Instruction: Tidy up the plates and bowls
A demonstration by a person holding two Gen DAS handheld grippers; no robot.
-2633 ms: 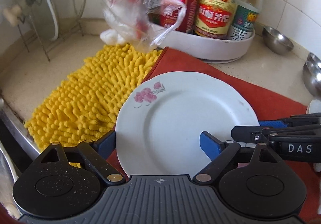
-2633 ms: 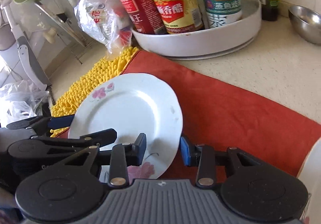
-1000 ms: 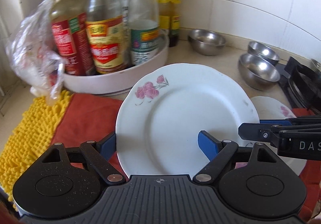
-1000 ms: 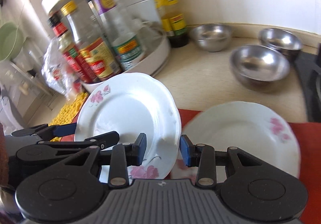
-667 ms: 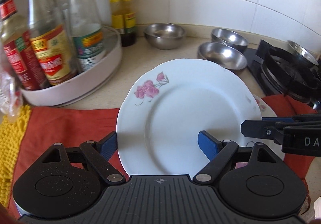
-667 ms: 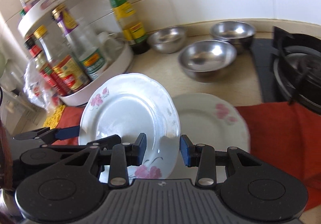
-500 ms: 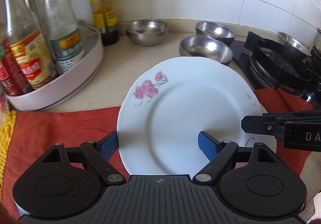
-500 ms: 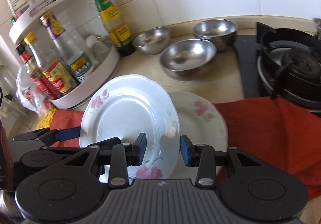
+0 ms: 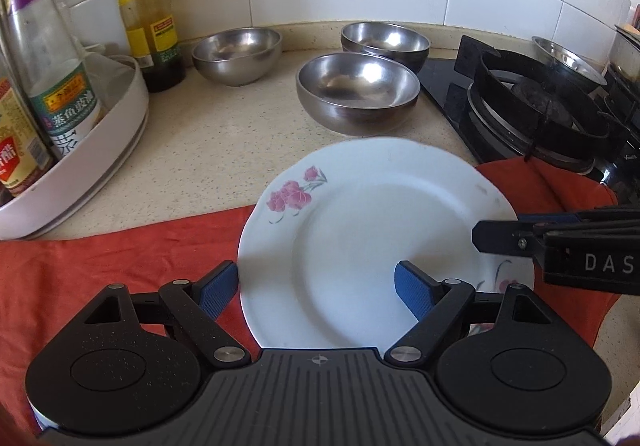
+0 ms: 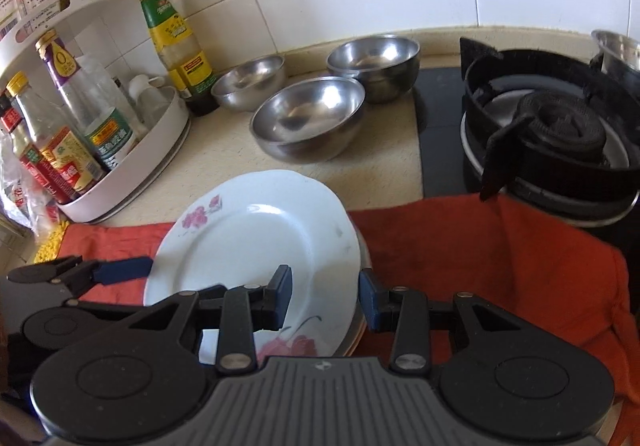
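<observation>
A white plate with pink flowers (image 9: 376,230) (image 10: 256,242) is held between both grippers. My left gripper (image 9: 316,282) has its jaws either side of the plate's near-left rim. My right gripper (image 10: 324,294) straddles the plate's right rim. The held plate now sits low over a second flowered plate (image 9: 504,274) (image 10: 362,310), which lies on the red cloth (image 9: 80,266) (image 10: 500,254) and is almost fully hidden. Three steel bowls (image 9: 358,92) (image 10: 308,124) stand behind on the counter.
A white turntable rack with sauce bottles (image 9: 60,134) (image 10: 120,150) stands at the left. A gas stove with a black burner grate (image 9: 540,106) (image 10: 552,138) is at the right. A steel pan (image 9: 568,62) sits behind the stove. White tiled wall behind.
Both grippers carried the plate rightward from the yellow mat and bottle rack to the spot by the stove, and lowered it over the second plate, which is now nearly covered.
</observation>
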